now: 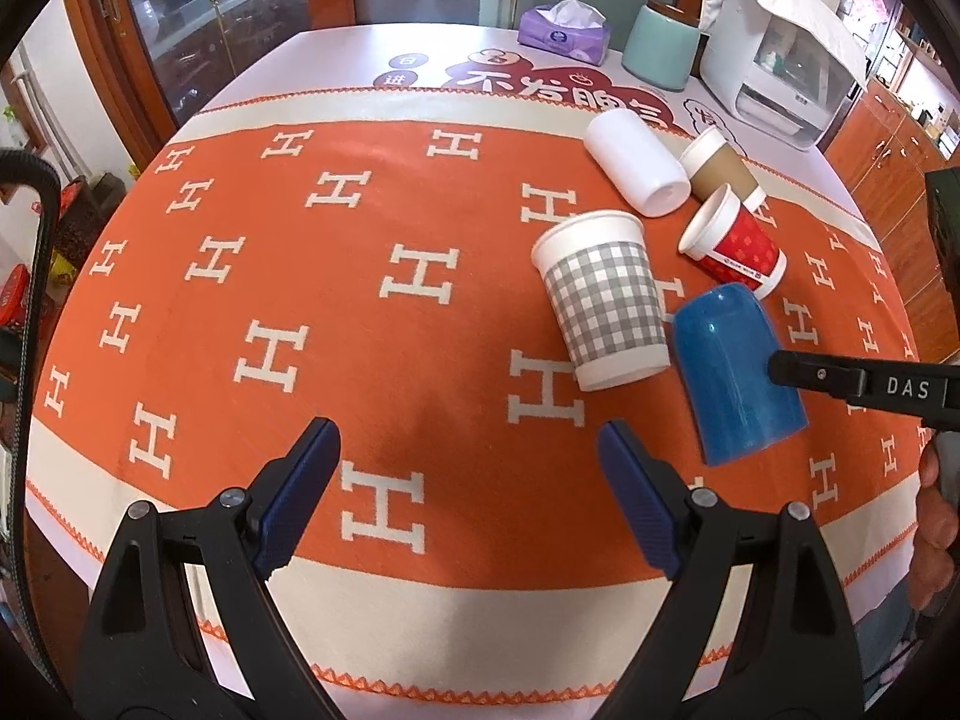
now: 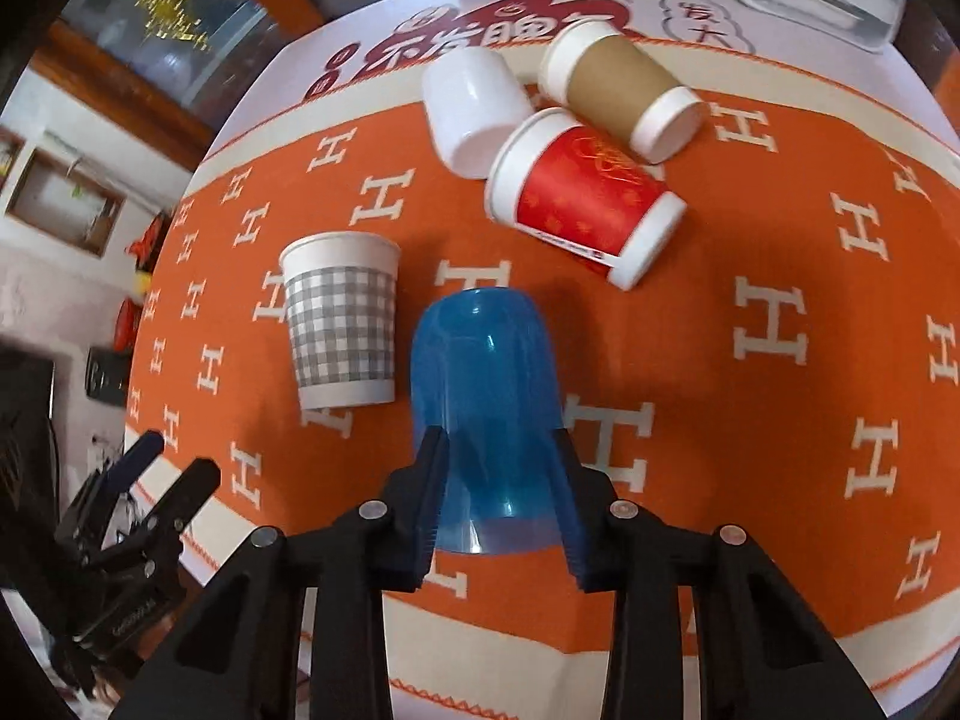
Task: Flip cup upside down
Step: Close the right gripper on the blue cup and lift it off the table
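Orange cloth [image 1: 372, 312] patterned with white H shapes covers the table, with wooden glass-fronted cabinets behind it. From the left wrist view, the left tool [image 1: 468, 498] hangs above bare cloth with its blue-padded fingers spread wide and nothing between them. To its right the blue cup [image 1: 735, 372] stands mouth down, base uppermost, with a finger of the right tool [image 1: 840, 384] pressed against its side. Just beside it stands an inverted grey checked cup [image 1: 603, 306]. Beyond these lie a red cup [image 1: 735, 246], a brown cup [image 1: 720, 171] and a white cup [image 1: 636, 162] on their sides, close together. A purple tissue pack [image 1: 564, 33], a pale green canister [image 1: 660, 45] and a white appliance [image 1: 780, 72] stand at the table's far edge.

From the right wrist view, the right tool [image 2: 501, 504] clamps the blue cup [image 2: 486, 384] near its rim, one finger on each side. The checked cup [image 2: 342, 324] stands just left of it, apart from it. The left tool [image 2: 162, 468] shows at lower left, spread apart.
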`<state>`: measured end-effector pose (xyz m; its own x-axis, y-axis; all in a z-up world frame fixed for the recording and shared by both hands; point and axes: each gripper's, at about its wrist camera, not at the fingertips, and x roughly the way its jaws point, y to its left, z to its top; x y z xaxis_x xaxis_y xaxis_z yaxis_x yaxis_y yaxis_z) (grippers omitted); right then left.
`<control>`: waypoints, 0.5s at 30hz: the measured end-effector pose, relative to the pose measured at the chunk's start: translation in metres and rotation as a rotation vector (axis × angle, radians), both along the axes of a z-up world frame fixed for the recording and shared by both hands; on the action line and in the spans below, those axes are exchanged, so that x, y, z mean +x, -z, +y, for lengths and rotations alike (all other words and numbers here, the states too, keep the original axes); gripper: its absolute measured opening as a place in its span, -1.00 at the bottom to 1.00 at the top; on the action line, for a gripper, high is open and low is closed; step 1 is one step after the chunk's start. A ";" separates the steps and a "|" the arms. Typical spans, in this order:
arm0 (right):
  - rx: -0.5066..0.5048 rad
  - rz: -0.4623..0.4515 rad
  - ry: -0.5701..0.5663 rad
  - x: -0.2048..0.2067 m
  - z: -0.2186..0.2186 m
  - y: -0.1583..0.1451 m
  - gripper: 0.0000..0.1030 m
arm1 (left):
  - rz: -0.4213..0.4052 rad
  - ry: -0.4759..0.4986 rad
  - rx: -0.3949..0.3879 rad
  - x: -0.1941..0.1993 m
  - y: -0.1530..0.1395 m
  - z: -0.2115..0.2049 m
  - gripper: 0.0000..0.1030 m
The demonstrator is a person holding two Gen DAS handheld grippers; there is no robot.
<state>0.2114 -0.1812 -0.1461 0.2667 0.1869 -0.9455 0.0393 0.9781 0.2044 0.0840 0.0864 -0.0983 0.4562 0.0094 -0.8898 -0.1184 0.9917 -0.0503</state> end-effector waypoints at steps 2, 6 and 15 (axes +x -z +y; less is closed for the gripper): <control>0.022 0.022 0.009 0.001 -0.002 0.005 -0.02 | 0.005 0.004 -0.005 -0.002 0.001 -0.002 0.68; 0.028 0.035 0.039 0.004 -0.009 0.021 0.35 | 0.001 0.010 0.002 -0.006 0.001 -0.005 0.68; 0.129 0.013 0.084 0.010 -0.010 0.042 0.22 | 0.010 0.018 0.011 -0.009 0.002 -0.006 0.68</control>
<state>0.2213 -0.1916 -0.1878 0.2741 0.2841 -0.9188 0.1238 0.9370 0.3266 0.0750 0.0806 -0.1001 0.4471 0.0108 -0.8944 -0.1006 0.9942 -0.0382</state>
